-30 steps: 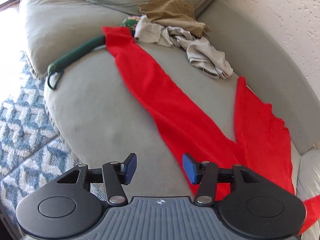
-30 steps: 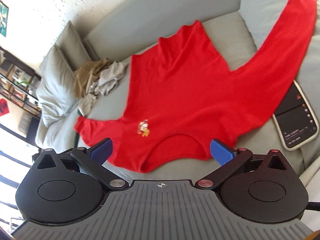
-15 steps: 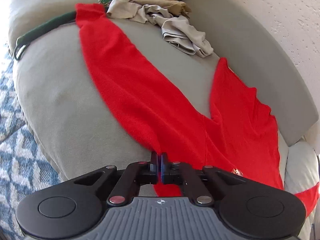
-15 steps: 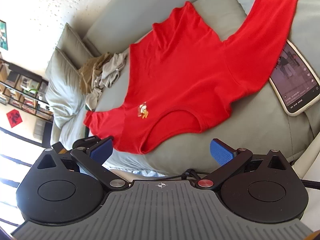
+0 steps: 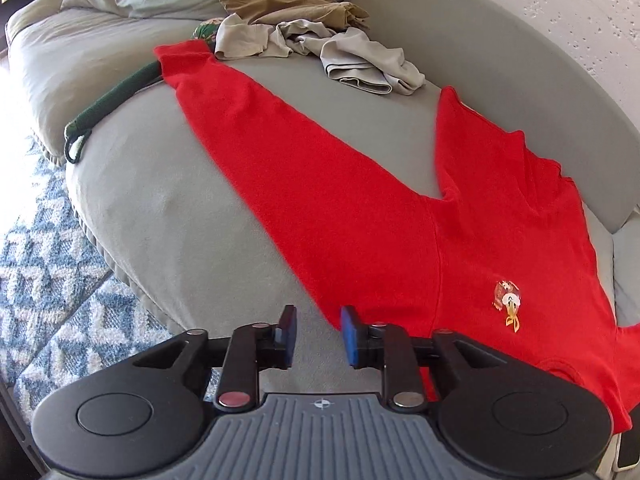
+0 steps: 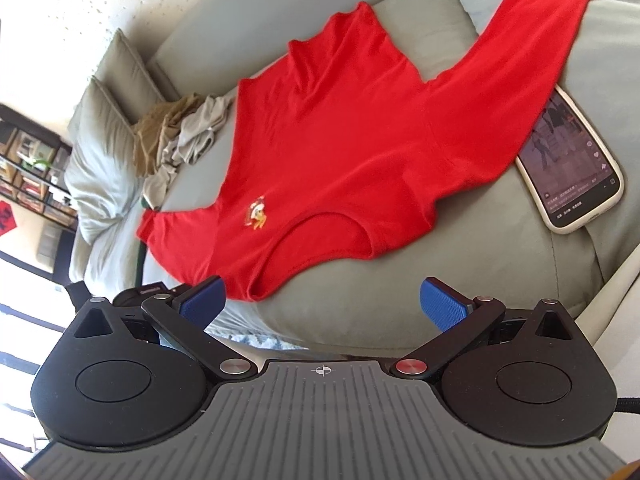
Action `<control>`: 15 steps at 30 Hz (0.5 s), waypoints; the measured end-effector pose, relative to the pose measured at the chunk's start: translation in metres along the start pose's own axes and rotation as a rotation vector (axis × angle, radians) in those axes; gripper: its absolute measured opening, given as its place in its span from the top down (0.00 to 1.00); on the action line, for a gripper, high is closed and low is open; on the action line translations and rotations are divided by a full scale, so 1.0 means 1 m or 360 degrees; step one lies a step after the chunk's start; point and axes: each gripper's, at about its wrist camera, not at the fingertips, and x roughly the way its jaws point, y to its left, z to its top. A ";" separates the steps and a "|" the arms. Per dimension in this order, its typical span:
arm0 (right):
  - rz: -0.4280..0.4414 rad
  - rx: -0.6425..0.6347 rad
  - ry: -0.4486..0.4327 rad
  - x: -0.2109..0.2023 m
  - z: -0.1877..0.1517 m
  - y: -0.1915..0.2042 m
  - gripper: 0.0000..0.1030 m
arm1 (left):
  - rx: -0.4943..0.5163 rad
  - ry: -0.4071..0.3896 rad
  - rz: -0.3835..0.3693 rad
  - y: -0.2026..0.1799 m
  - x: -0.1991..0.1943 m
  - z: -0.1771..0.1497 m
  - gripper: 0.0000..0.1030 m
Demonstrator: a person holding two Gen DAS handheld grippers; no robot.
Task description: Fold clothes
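Surface: a grey-green sofa [image 5: 168, 216] with rounded seat cushions carries everything; its curved backrest stands against a rough white wall [image 5: 560, 4].
Floor: a blue-and-white patterned rug [image 5: 48, 280] lies below the seat edge.
Room: pale pillows [image 6: 100, 160] sit at the far end; dark shelving [image 6: 28, 160] stands behind them.
Task item: my red long-sleeved shirt [image 6: 340, 152] lies spread flat on the seat, collar toward me, sleeves stretched out to either side.
Other clothes: a crumpled tan and grey pile [image 5: 312, 32] touches one cuff.
Phone: a phone [image 6: 572, 164] lies partly under the other sleeve.
Left tool [image 5: 318, 334]: jaws have just been opening, a narrow gap, nothing between them, beside the sleeve edge.
Right tool [image 6: 322, 302]: spread wide, empty, off the collar.
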 end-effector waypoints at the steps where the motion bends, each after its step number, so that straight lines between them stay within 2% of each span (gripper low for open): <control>1: -0.0009 -0.0007 0.0000 0.000 0.000 0.000 0.00 | 0.0017 -0.0011 0.0003 -0.001 -0.006 -0.003 0.72; 3: -0.0033 -0.0016 0.0002 0.002 0.000 0.000 0.01 | 0.0051 -0.0032 0.0010 -0.003 -0.019 -0.008 0.69; 4: -0.0047 -0.0022 0.0005 0.003 -0.001 0.000 0.00 | 0.0070 -0.0043 0.0010 -0.006 -0.026 -0.011 0.61; 6: -0.0102 -0.0059 0.0027 0.006 0.000 0.002 0.00 | 0.0108 -0.0064 0.0009 -0.012 -0.039 -0.016 0.53; 8: -0.0183 -0.0121 0.0028 0.009 0.000 0.006 0.00 | 0.0150 -0.0100 -0.0015 -0.020 -0.052 -0.023 0.50; 10: -0.0206 -0.0151 -0.0133 0.000 0.000 0.008 0.00 | 0.0183 -0.0139 -0.0068 -0.032 -0.061 -0.032 0.39; 12: -0.0177 -0.0149 -0.0333 -0.011 0.000 0.005 0.00 | 0.0226 -0.0157 -0.0141 -0.047 -0.065 -0.042 0.38; 14: -0.0002 -0.0065 -0.0500 -0.017 0.002 -0.013 0.00 | 0.0303 -0.0152 -0.0208 -0.066 -0.064 -0.053 0.38; 15: 0.0040 -0.0013 -0.0503 -0.016 0.004 -0.021 0.00 | 0.0351 -0.0153 -0.0240 -0.076 -0.063 -0.060 0.38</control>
